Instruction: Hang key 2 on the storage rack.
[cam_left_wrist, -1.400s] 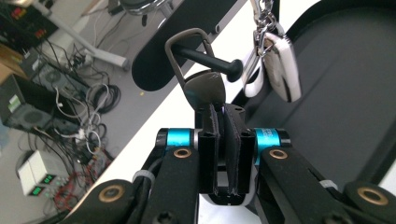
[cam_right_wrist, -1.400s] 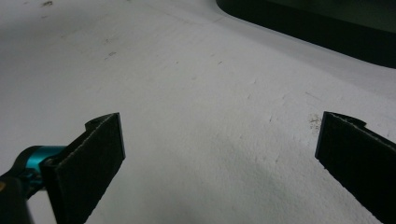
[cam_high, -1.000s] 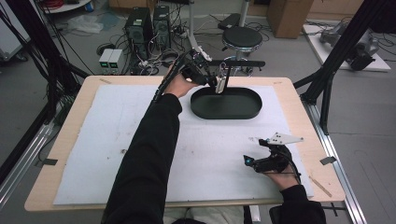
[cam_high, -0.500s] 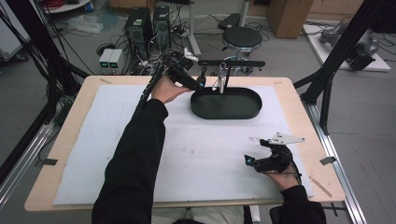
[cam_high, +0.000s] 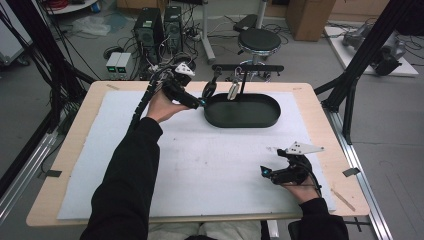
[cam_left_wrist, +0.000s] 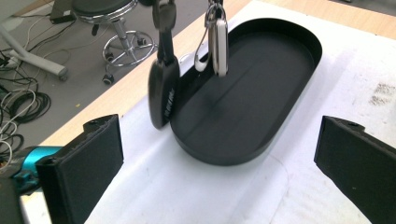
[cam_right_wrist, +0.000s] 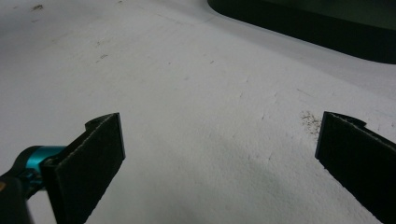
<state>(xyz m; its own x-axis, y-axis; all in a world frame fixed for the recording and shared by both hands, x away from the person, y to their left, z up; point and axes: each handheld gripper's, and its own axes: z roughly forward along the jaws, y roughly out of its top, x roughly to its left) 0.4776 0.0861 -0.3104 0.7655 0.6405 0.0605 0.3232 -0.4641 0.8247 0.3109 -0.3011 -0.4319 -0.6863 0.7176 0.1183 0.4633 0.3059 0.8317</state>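
Note:
A black oval tray (cam_high: 240, 125) (cam_left_wrist: 261, 93) lies at the back of the white mat. Above it a black bar (cam_high: 247, 67) carries two hanging items: a black key fob (cam_high: 209, 90) (cam_left_wrist: 163, 93) at the tray's left end and a silver tag on a clip (cam_high: 233, 90) (cam_left_wrist: 219, 46). My left gripper (cam_high: 202, 102) (cam_left_wrist: 219, 154) sits just left of the tray and points at it. Its jaws have just been opening and stand wide, with nothing between them. My right gripper (cam_high: 265, 174) (cam_right_wrist: 219, 154) rests open on the mat at the front right, also without anything in it.
The white mat (cam_high: 200, 160) covers most of the wooden table. Black frame struts (cam_high: 350, 95) rise at the table's right edge. A stool (cam_high: 260, 40) and computer boxes (cam_high: 155, 25) stand on the floor behind.
My left gripper has drawn back to the left, from the hanging items over the tray to the tray's left end. Its jaws have opened. The right gripper has stayed put.

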